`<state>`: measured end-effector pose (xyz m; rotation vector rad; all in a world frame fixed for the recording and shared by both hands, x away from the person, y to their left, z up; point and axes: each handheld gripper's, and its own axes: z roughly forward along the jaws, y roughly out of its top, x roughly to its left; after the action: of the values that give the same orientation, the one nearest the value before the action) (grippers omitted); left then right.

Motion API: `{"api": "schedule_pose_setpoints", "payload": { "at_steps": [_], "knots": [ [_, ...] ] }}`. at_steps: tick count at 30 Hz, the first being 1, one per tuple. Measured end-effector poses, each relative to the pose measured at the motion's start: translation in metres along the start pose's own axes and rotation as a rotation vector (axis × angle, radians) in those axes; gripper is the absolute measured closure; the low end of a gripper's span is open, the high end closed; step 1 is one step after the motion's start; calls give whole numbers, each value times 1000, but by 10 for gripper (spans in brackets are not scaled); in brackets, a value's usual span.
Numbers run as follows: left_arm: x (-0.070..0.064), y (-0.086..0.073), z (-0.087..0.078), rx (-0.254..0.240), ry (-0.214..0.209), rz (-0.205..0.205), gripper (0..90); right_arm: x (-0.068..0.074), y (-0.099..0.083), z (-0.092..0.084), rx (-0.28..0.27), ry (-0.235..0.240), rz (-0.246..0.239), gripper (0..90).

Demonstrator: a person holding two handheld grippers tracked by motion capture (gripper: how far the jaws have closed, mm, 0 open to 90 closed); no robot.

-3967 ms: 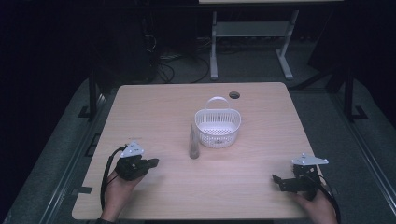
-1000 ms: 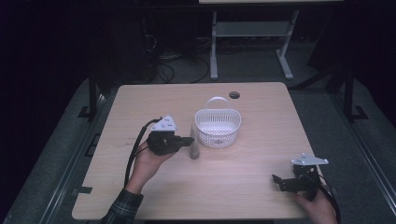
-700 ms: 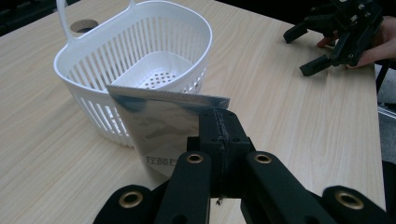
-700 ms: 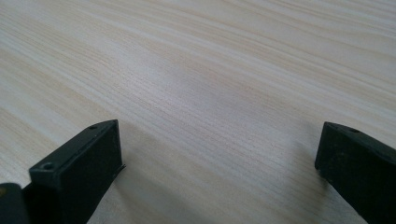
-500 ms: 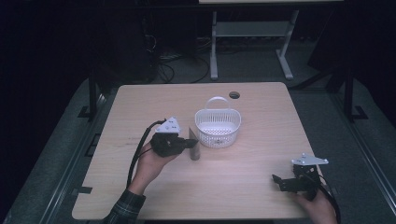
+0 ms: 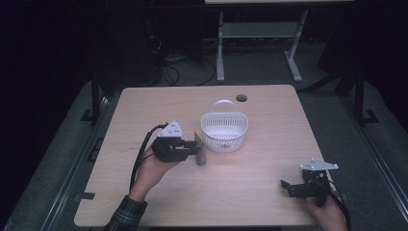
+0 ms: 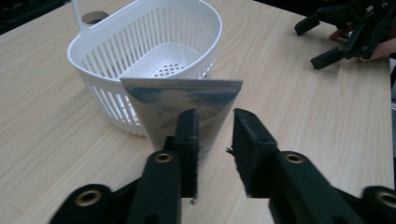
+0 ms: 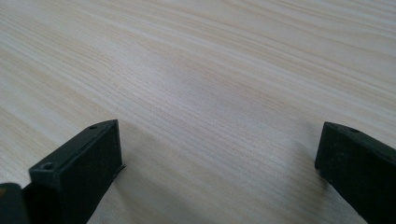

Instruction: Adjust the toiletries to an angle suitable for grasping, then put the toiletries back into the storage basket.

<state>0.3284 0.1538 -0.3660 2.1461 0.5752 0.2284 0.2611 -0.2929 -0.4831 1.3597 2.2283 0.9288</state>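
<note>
— Since four seconds ago our left gripper (image 6: 192, 147) has travelled from the near edge up to the tube (image 7: 187, 105), and its jaws have just been opening.

— Partly parted now, aren't they?

— Yes, the tube stands just beyond them, upright on its cap, nothing gripped, basket (image 6: 224, 131) right behind it. We'd say we're lining up a pinch.

— And our right gripper (image 6: 296, 186)?

— Spread wide over bare table (image 8: 210, 70), holding nothing, kept clear.
</note>
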Motion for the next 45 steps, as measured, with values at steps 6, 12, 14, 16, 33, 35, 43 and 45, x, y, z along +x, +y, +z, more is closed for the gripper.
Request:
{"api": "schedule_pose_setpoints", "payload": {
  "at_steps": [6, 12, 14, 16, 33, 35, 43, 45],
  "knots": [
    [2, -1, -1, 16, 10, -28, 491, 0, 0, 0, 0, 0, -1, 0],
    [1, 2, 0, 45, 64, -22, 208, 0, 0, 0, 1, 0, 2, 0],
    [1, 3, 1, 47, 73, -23, 182, 0, 0, 0, 1, 0, 2, 0],
    [1, 4, 1, 45, 81, -26, 151, 0, 0, 0, 0, 0, -1, 0],
    [7, 20, 12, 68, 90, -17, 129, 0, 0, 0, 0, -3, 2, 0],
    [7, 22, 12, 69, 90, -15, 129, 0, 0, 0, 0, -3, 1, 0],
    [8, 31, 20, 110, 79, 3, 129, 0, 0, 0, 0, -3, 1, 0],
    [8, 32, 23, 113, 76, 4, 129, 0, 0, 0, 1, -2, 1, 0]
  ]
}}
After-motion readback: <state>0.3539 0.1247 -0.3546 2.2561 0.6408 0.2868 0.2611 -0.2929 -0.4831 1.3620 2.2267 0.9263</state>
